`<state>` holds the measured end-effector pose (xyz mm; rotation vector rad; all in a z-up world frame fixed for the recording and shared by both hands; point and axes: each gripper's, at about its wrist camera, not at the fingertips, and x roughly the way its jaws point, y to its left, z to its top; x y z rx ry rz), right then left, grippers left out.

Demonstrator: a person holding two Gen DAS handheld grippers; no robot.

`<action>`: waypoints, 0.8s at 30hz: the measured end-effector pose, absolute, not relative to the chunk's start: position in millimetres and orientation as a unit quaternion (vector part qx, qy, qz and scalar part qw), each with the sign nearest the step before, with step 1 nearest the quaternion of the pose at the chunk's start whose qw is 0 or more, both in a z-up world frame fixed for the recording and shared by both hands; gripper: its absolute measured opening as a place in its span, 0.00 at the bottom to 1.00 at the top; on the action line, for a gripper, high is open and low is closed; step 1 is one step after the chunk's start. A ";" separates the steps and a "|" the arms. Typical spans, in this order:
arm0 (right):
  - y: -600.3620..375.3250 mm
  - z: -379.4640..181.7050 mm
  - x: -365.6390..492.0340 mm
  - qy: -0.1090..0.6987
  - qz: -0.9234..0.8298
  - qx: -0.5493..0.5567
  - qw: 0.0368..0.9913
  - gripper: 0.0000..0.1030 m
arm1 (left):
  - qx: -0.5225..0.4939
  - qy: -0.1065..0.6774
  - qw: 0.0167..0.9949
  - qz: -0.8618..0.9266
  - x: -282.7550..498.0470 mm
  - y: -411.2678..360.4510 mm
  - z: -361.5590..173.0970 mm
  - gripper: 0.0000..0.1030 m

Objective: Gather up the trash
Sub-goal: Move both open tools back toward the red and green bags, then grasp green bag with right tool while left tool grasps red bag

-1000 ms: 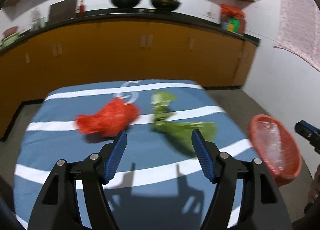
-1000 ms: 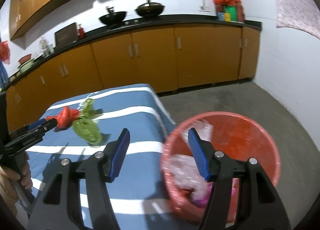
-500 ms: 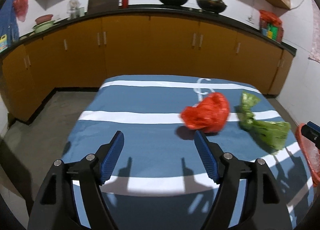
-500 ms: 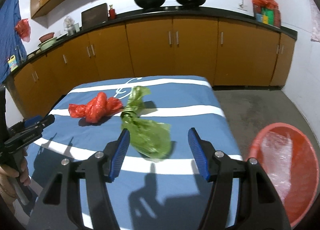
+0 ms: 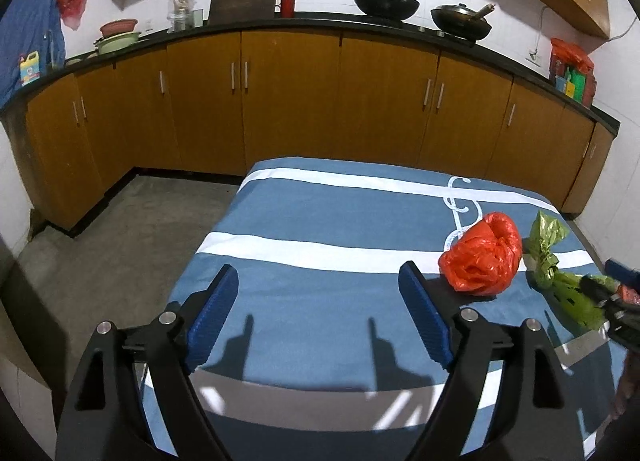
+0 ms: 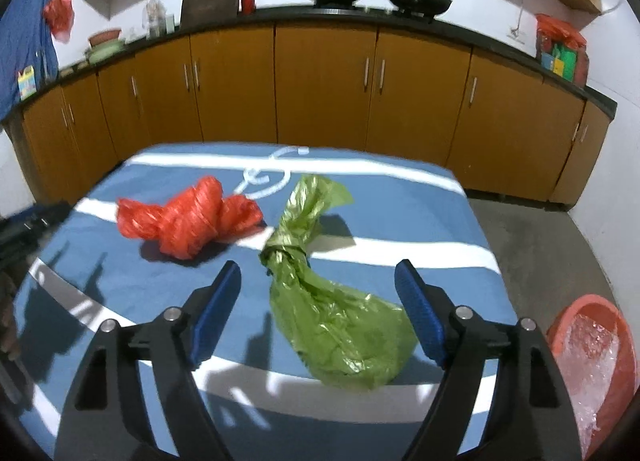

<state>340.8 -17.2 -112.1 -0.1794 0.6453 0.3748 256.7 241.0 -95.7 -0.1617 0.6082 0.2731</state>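
A knotted green plastic bag [image 6: 320, 301] lies on the blue striped table cloth [image 6: 380, 197], right in front of my open, empty right gripper [image 6: 318, 297], between its fingertips. A crumpled red plastic bag [image 6: 188, 221] lies to its left. In the left wrist view the red bag [image 5: 482, 261] and green bag [image 5: 560, 281] sit at the right of the cloth [image 5: 320, 221]. My left gripper [image 5: 318, 301] is open and empty over the cloth, left of the red bag. The right gripper's tip [image 5: 612, 293] shows at that view's right edge.
A red basket [image 6: 588, 365] holding clear plastic stands on the floor right of the table. Orange cabinets [image 5: 300, 101] under a black counter with woks [image 5: 386, 3] run along the back wall. Grey floor [image 5: 132, 221] lies left of the table.
Both grippers have swung left. The right one turned from the red basket to face the green bag. The left one moved away, so both bags slid to its right.
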 end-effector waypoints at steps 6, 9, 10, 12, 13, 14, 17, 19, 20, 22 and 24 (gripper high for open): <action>-22.8 -136.8 358.2 0.367 0.176 -0.090 0.909 0.52 | -0.076 0.295 0.946 0.109 266.6 229.6 -95.4 0.87; -26.2 -140.5 361.7 0.375 0.175 -0.084 0.907 0.34 | -0.073 0.293 0.949 0.095 272.2 220.0 -94.4 0.89; -25.8 -141.7 362.2 0.377 0.176 -0.083 0.905 0.28 | -0.072 0.291 0.950 0.089 273.8 216.0 -93.7 0.91; -25.9 -141.6 361.8 0.378 0.178 -0.081 0.905 0.22 | -0.069 0.288 0.952 0.079 276.5 208.8 -92.5 0.93; -26.2 -141.2 361.0 0.377 0.178 -0.080 0.905 0.19 | -0.067 0.287 0.953 0.074 278.1 205.4 -91.9 0.94; -26.5 -140.7 360.2 0.375 0.179 -0.080 0.906 0.17 | -0.064 0.286 0.954 0.069 279.9 201.6 -91.4 0.96; -29.7 -140.7 359.3 0.373 0.178 -0.074 0.908 0.14 | -0.049 0.288 0.955 0.052 286.6 188.3 -90.6 0.98; -35.6 -140.6 358.9 0.372 0.176 -0.066 0.909 0.14 | -0.037 0.294 0.954 0.040 295.2 177.9 -91.3 0.98; -39.0 -140.4 358.6 0.372 0.174 -0.061 0.910 0.14 | -0.031 0.297 0.954 0.036 299.0 173.6 -92.1 0.98; -46.6 -140.1 358.9 0.374 0.169 -0.050 0.910 0.14 | -0.016 0.306 0.952 0.024 309.4 164.3 -94.3 0.98; -55.3 -141.0 359.2 0.378 0.163 -0.040 0.910 0.14 | -0.004 0.318 0.948 0.012 321.4 155.3 -97.3 0.98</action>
